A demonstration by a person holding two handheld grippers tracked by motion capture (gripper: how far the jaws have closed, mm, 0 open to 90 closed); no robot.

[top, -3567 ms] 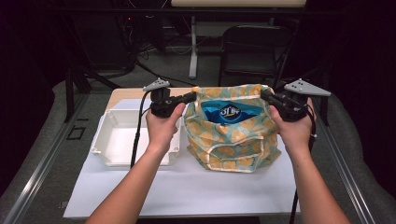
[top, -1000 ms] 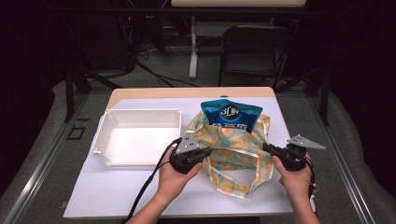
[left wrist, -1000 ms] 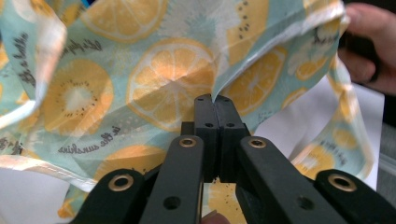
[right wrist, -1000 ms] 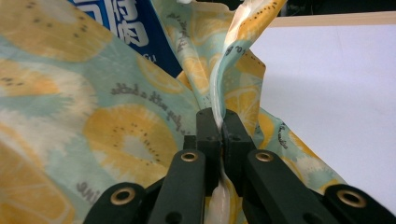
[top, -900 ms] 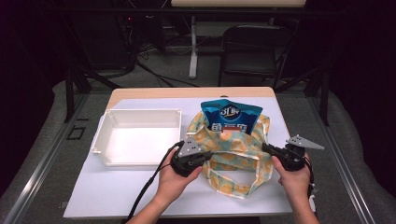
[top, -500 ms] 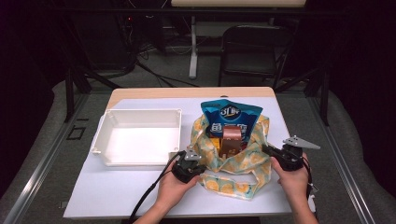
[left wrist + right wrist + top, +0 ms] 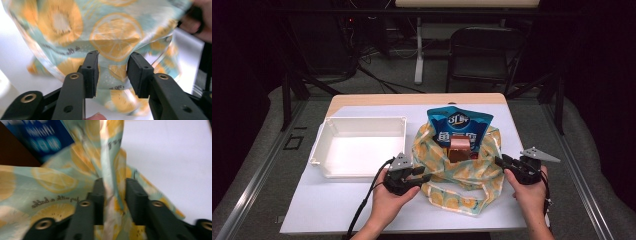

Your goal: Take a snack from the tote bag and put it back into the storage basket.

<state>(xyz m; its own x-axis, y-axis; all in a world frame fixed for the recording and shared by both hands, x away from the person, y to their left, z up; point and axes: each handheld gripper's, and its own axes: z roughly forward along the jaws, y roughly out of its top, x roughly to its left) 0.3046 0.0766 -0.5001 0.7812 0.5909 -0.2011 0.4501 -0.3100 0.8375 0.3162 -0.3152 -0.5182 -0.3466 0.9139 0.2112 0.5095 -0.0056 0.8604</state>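
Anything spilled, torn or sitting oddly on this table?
Nothing spilled or torn. The lemon-print bag has slumped around the upright blue snack pouch and a brown item, its strap trailing on the table. The white bin sits square.

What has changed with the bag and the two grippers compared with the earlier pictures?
Both hands came down toward the table's near edge, pulling the lemon-print bag down off the blue snack pouch and brown box. The left gripper and right gripper have just been opening their jaws, letting go of the cloth between them. The white tray stayed put.
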